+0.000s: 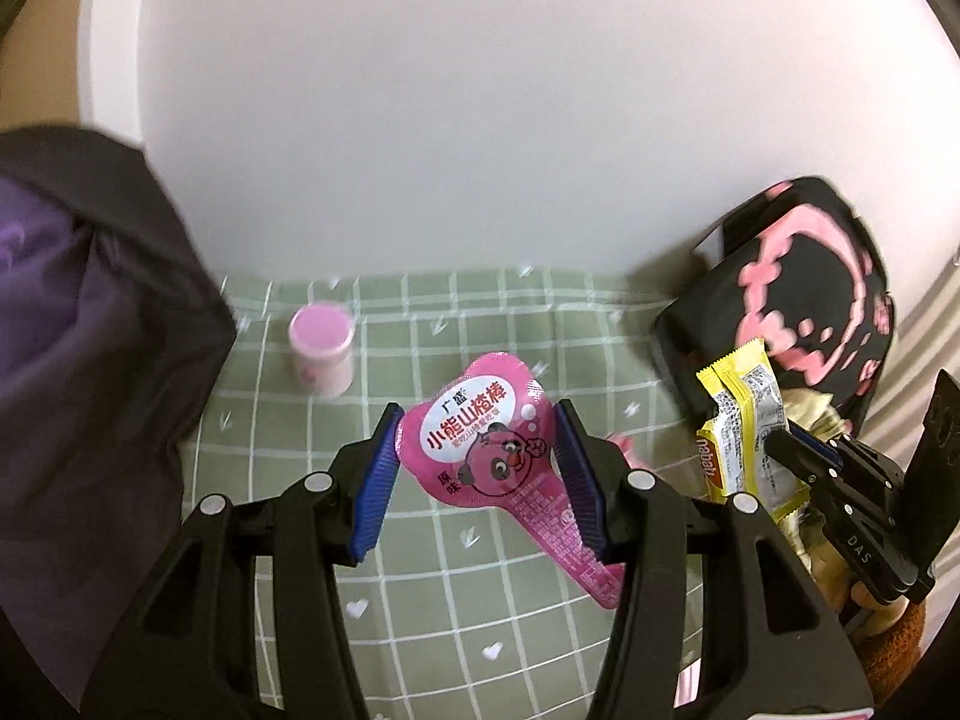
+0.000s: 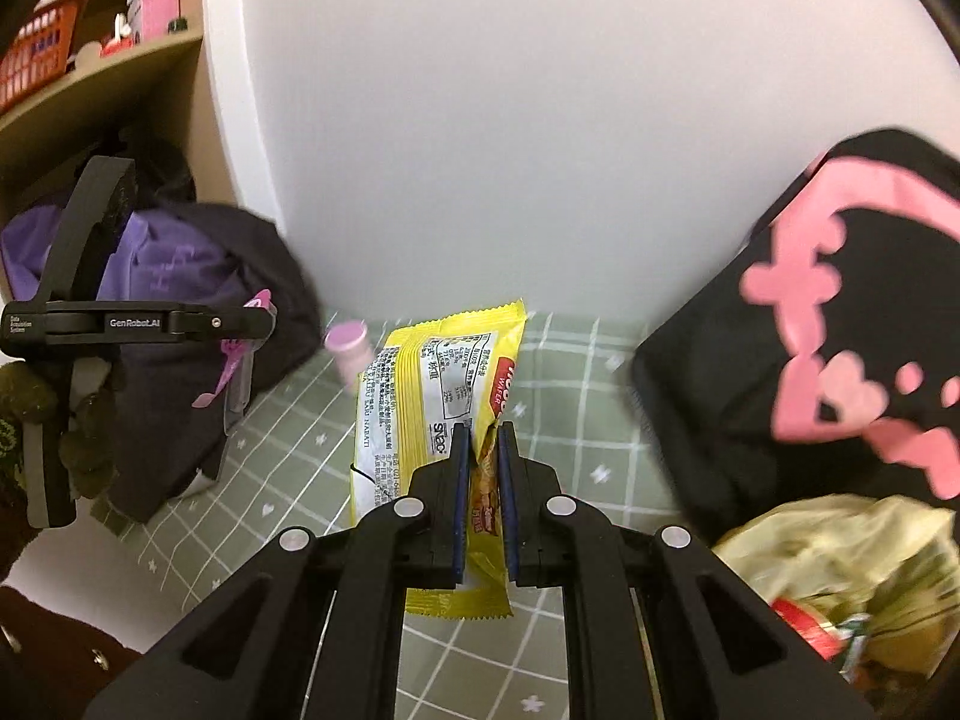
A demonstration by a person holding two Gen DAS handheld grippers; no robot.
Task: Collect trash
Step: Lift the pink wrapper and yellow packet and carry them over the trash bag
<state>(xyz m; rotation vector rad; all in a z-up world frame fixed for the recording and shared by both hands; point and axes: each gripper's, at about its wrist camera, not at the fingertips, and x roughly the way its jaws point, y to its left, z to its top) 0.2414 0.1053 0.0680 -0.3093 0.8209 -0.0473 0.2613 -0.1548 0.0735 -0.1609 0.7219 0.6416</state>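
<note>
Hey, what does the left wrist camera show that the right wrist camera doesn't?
Only the left wrist view shows the front of the pink wrapper clamped in the left gripper.

Only the right wrist view shows the shelf with a red basket, and a yellow bag.

Both show the yellow wrapper shut in the right gripper, the pink jar, the green checked cloth and the black-and-pink bag.

pink jar (image 1: 321,354) motion-blurred, black-and-pink bag (image 2: 840,330) cut off at right edge, crumpled yellow bag (image 2: 852,564) smeared
</note>
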